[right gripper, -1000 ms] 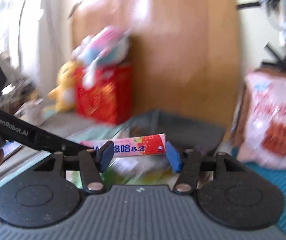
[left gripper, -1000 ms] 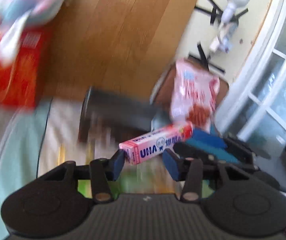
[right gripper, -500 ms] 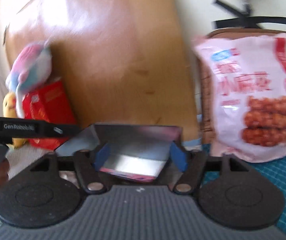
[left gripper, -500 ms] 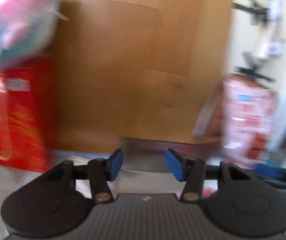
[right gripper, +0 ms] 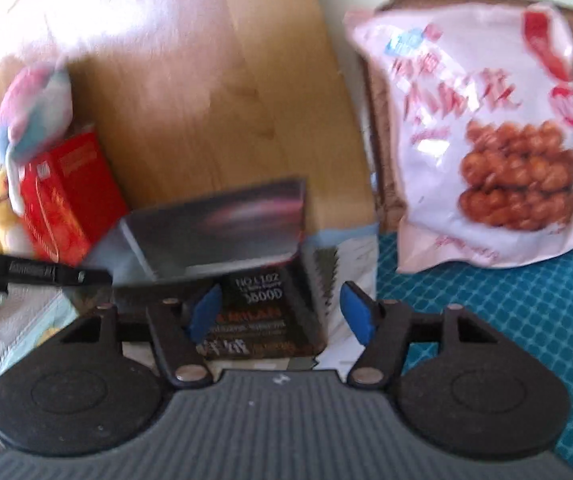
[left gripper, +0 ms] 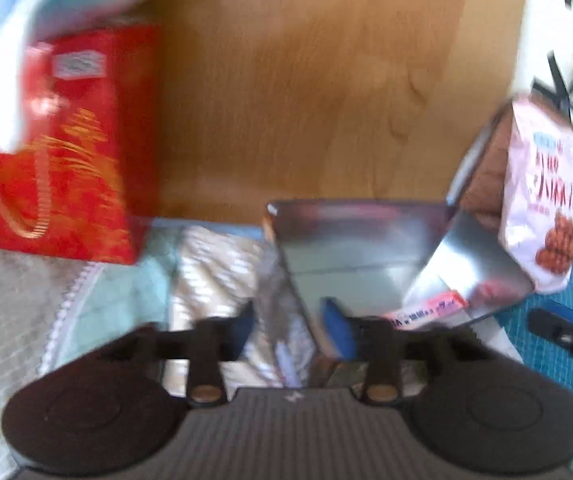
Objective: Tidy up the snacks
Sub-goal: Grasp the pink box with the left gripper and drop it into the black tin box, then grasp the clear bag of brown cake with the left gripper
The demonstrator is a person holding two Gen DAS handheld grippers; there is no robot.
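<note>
An open box with a shiny silver inside [left gripper: 358, 248] stands in front of me; a pink candy stick pack [left gripper: 426, 312] lies in it at its right side. In the right wrist view the box [right gripper: 222, 232] shows its dark printed wall. A large pink snack bag [right gripper: 486, 136] leans upright at the right, also in the left wrist view [left gripper: 546, 208]. My left gripper [left gripper: 290, 324] is open, its jaws either side of the box's left wall. My right gripper [right gripper: 280, 312] is open and empty, just in front of the box.
A red gift box [left gripper: 54, 152] with a pastel plush toy [right gripper: 30, 112] on top stands at the left. A wooden board [left gripper: 306, 80] rises behind. A teal grid mat [right gripper: 506, 300] lies at the right, light cloth [left gripper: 14, 300] at the left.
The pink candy pack, held across the grippers a second ago, now lies in the box. Both grippers have moved closer to the box and are empty.
</note>
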